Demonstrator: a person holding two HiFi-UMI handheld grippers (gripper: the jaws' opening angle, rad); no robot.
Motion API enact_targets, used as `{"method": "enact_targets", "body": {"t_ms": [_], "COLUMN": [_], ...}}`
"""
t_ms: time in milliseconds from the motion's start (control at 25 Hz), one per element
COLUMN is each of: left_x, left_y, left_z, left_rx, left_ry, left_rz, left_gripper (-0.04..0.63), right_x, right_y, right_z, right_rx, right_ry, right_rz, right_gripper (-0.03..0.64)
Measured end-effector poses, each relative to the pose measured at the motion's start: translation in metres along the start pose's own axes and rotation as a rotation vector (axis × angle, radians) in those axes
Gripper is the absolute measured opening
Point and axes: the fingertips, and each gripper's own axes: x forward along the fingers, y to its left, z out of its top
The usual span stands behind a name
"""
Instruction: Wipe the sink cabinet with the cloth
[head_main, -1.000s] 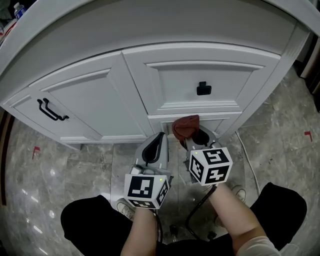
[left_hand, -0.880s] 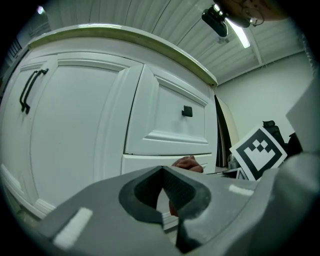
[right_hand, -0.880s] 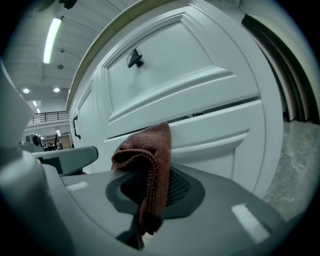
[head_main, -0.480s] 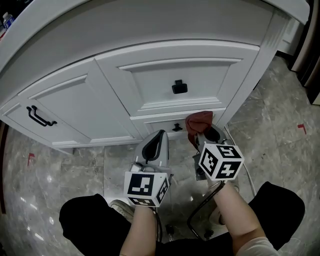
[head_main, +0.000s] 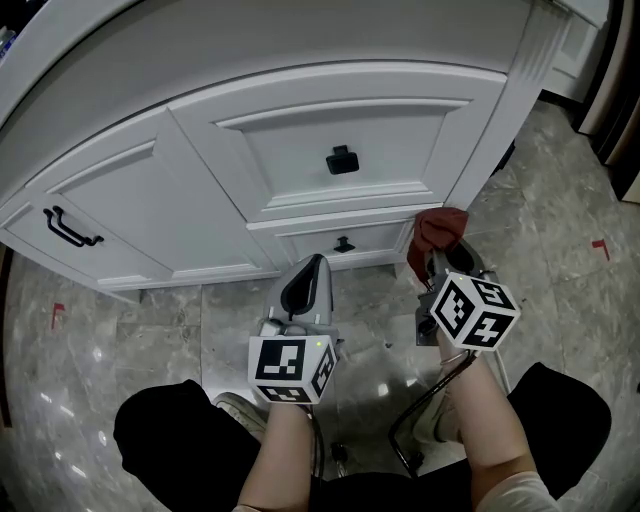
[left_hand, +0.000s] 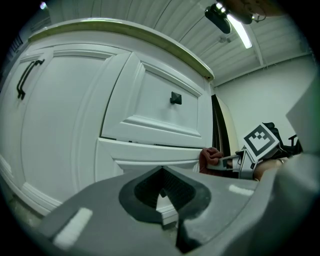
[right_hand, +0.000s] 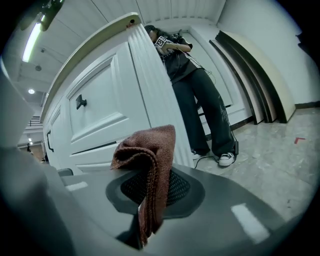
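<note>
White sink cabinet (head_main: 200, 200) fills the far side, curved front and all, standing on a grey marbled floor (head_main: 150, 330). Over on the far right, seen from the right gripper view, a person in dark clothes (right_hand: 200, 90) stands past the cabinet's corner, with long boards (right_hand: 250, 75) leaning on the wall beside them.

On the cabinet front: a door (head_main: 110, 215) at left with a black bar handle (head_main: 72, 228), a deep upper drawer (head_main: 350, 150) at right, and a shallow lower drawer (head_main: 345, 240) under it.

Now the tools. The left gripper (head_main: 318, 262) is out in front of the lower drawer, off the cabinet, jaws clenched tip to tip on nothing. The right gripper (head_main: 436, 258) is down low at the cabinet's fluted right corner post (head_main: 500, 130), jaws clamped on the cloth (head_main: 438, 228).

That reddish-brown cloth bunches over the jaw tips, right at the foot of the post, just right of the lower drawer. Whether it presses on the wood, no view settles.

Smallest bits: a square black knob (head_main: 342, 160) on the upper drawer, a tiny one (head_main: 343, 243) on the lower.
</note>
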Motion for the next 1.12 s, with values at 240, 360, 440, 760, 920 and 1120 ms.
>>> {"method": "enact_targets", "body": {"t_ms": [240,360,440,760,920,1120], "left_x": [-0.011,-0.020,-0.027,-0.052,-0.055,-0.056], "left_y": [0.020,0.036,0.050,0.097,0.104,0.114], "left_z": [-0.009,-0.010,-0.012,-0.018,-0.022,-0.021], "left_rx": [0.000,0.006,0.013,-0.001,0.012,-0.002], "left_ry": [0.021,0.026,0.033,0.048,0.063,0.054], "left_rz": [0.033,0.061,0.086,0.164,0.156,0.167], "left_gripper": [0.000,0.000,0.000,0.000,0.000,0.000], "right_x": [0.001,0.012,0.021,0.052,0.065,0.067], "right_y": [0.034,0.085,0.115,0.211,0.227,0.227], "right_z": [-0.009,-0.025,-0.040,-0.103,-0.119,-0.120], "right_rx": [-0.029,-0.098,-0.122,-0.137,-0.139,-0.186], "right_ry": [-0.009,0.017,0.042,0.150,0.166,0.143], "right_rz": [0.051,0.162,0.217,0.378,0.394,0.390], "right_gripper": [0.078,0.078,0.078,0.078,0.078,0.080]}}
